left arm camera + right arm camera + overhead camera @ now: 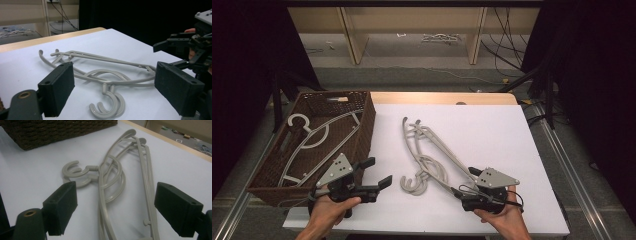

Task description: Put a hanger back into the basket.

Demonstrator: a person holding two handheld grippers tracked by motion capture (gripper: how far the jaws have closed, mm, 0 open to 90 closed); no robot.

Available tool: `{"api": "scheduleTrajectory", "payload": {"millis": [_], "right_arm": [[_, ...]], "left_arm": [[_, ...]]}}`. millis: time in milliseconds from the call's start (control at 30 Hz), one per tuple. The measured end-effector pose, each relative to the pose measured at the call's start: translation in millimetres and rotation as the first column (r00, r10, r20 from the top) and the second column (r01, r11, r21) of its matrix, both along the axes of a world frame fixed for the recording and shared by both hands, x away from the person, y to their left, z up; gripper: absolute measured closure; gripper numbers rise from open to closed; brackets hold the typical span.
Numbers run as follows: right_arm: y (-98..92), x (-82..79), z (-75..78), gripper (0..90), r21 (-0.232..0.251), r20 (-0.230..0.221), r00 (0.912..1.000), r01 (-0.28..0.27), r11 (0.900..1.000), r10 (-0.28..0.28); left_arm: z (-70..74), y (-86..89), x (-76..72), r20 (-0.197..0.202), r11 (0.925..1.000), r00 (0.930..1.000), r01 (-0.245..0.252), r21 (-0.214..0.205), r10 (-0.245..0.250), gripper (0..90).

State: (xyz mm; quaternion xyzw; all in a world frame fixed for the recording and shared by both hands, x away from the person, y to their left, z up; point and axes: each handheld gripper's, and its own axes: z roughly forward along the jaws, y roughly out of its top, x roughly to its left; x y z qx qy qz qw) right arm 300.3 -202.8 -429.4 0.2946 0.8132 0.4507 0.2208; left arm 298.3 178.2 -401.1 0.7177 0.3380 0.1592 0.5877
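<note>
- The table (492, 130) is wide and white, and on it, at the left, sits a brown woven basket (362, 135) with one grey hanger (312, 137) lying flat inside.
- Mid-table lie the hangers (427, 155), two grey ones stacked and tangled, their hooks (414, 184) curling at the near end, their arms running away up the table.
- In the left gripper view the hooks (110, 106) sit low on the sheet ahead of the jaws and between their lines, clearly out past the pads and not touched by them.
- In the right gripper view the hangers (120, 182) run straight up the gap between the jaws, and the hooks (76, 173) lie just beyond the left pad.
- The left gripper (378, 174) is beside the basket's near corner and points across at the hooks; its jaws are spread wide, with nothing between the pads and nothing touched.
- The right gripper (465, 181) is low at the near right, right up against the near end of the hangers; its jaws also stand wide apart, one to each side of the hanger arms.
- Whether the right pads touch the plastic I cannot tell; no pinch shows, and the bars lie loose in the gap.
- The fingers (61, 87) of the left gripper are bare black blocks, and so are the right's (63, 203).
</note>
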Motion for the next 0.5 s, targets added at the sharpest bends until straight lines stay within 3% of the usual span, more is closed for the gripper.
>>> {"api": "scheduleTrajectory", "payload": {"millis": [200,333,500], "right_arm": [[-0.4,0.4,-0.6,19.5,0.013,-0.022,0.9997,-0.008,0.9999,0.009],[-1.2,0.1,-1.2,19.2,0.012,-0.002,1.0,-0.009,0.9999,0.009],[-0.9,-0.4,-0.8,16.6,0.027,-0.02,0.9998,-0.001,0.9996,0.001]], "left_arm": [[-11.7,2.5,-4.1,0.026,0.9994,0.9991,-0.034,0.009,0.033,16.2],[-20.8,3.1,-10.4,0.055,0.9972,0.9971,-0.056,0.051,0.053,16.2],[-22.7,4.1,-13.4,0.087,0.9955,0.9948,-0.06,0.073,0.054,16.2]]}}
